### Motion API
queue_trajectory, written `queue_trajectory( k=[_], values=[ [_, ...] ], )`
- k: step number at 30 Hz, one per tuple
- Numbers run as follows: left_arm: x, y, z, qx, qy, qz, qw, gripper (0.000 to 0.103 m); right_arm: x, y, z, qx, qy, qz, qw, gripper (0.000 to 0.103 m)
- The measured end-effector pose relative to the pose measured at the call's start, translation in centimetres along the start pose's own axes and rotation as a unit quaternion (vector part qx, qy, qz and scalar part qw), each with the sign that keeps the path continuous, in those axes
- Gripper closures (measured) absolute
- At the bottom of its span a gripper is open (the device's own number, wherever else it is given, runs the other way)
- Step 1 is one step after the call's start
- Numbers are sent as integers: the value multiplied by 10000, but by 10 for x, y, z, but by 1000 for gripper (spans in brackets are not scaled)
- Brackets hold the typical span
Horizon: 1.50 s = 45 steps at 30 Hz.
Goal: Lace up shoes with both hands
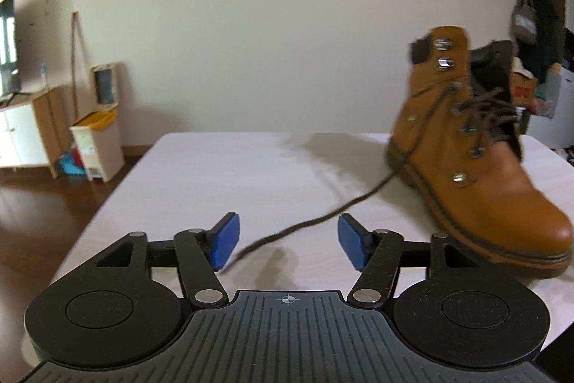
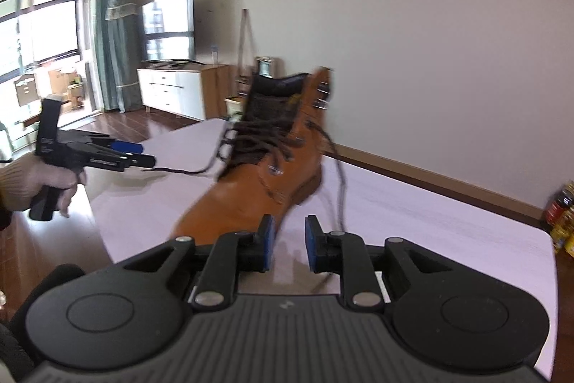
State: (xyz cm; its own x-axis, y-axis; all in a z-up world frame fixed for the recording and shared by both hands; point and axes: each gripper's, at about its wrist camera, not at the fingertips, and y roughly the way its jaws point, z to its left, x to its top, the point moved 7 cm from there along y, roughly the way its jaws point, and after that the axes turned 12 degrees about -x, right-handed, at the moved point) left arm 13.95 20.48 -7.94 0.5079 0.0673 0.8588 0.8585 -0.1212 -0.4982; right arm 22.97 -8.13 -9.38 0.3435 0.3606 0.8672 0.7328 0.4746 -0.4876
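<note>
L gripper (image 1: 288, 241) jaws apart, lace (image 1: 323, 218) btwn, boot (image 1: 477, 160)

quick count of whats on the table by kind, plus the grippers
boot: 1
loose lace ends: 2, one on each side of the boot
grippers: 2, left gripper and right gripper, both with fingers apart and holding nothing
total: 5
All of it on or over the white table.
</note>
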Motion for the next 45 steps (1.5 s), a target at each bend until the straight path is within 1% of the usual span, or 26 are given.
queue_trajectory(
  k=[2, 5, 7, 10, 11, 14, 18, 19, 21, 22, 23, 24, 26, 28, 29, 32, 33, 35, 37, 38, 40, 42, 45],
  values=[
    [-2, -2, 15, 32, -179, 43, 9998, 31, 5, 6, 12, 115, -125, -21, 9999, 80],
    [-4, 0, 23, 104, -128, 130, 9998, 31, 12, 17, 29, 283, -254, -20, 9993, 78],
    [-6, 3, 25, 102, 29, 249, 9996, 31, 15, 21, 38, 369, -321, -19, 9988, 78],
    [-6, 7, 22, 64, 380, 362, 9986, 37, 20, 23, 47, 475, -387, -60, 9981, 78],
    [-6, 9, 20, -7, 544, 445, 9975, 38, 22, 23, 49, 505, -399, -66, 9979, 78],
    [-5, 19, 13, -92, 998, 635, 9929, 49, 24, 24, 51, 527, -432, -61, 9977, 78],
    [-5, 29, 14, -120, 1252, 797, 9889, 68, 23, 25, 50, 534, -394, -27, 9978, 78],
    [-6, 31, 16, -156, 1270, 826, 9883, 69, 23, 25, 50, 537, -391, -16, 9978, 78],
    [-7, 35, 19, -235, 1304, 884, 9872, 75, 23, 27, 51, 546, -399, 7, 9977, 78],
    [-6, 36, 21, -304, 1322, 932, 9864, 76, 22, 28, 52, 551, -404, 19, 9977, 78],
    [-6, 38, 22, -369, 1338, 976, 9855, 79, 22, 29, 53, 555, -408, 31, 9976, 78],
    [-6, 39, 22, -400, 1334, 997, 9852, 88, 22, 30, 53, 561, -409, 38, 9976, 78],
    [-6, 41, 22, -564, 1295, 1131, 9835, 100, 24, 30, 56, 582, -404, 25, 9975, 78],
    [-5, 40, 21, -625, 1255, 1228, 9825, 101, 26, 31, 61, 632, -433, 5, 9971, 78],
    [-3, 38, 19, -674, 1247, 1203, 9826, 101, 28, 32, 64, 661, -452, -6, 9968, 78],
    [5, 23, 17, -1013, 1006, 994, 9848, 101, 32, 39, 80, 800, -669, -50, 9945, 78],
    [6, 19, 16, -1052, 997, 969, 9847, 101, 35, 42, 89, 849, -795, -92, 9932, 78],
    [13, 5, 12, -1299, 950, 926, 9826, 101, 39, 51, 108, 1008, -1110, -156, 9886, 78],
    [17, -4, 8, -1453, 966, 938, 9802, 101, 42, 61, 127, 1178, -1431, -220, 9824, 73],
    [19, -8, 6, -1530, 976, 956, 9787, 101, 44, 66, 138, 1258, -1595, -265, 9788, 69],
    [24, -15, 1, -1605, 1058, 953, 9767, 101, 46, 74, 156, 1366, -1868, -362, 9722, 67],
    [29, -19, -5, -1749, 1103, 962, 9737, 101, 47, 83, 178, 1426, -2334, -523, 9605, 68],
    [35, -28, -18, -2009, 1235, 964, 9670, 101, 46, 93, 204, 1379, -2996, -792, 9407, 68]
  ],
)
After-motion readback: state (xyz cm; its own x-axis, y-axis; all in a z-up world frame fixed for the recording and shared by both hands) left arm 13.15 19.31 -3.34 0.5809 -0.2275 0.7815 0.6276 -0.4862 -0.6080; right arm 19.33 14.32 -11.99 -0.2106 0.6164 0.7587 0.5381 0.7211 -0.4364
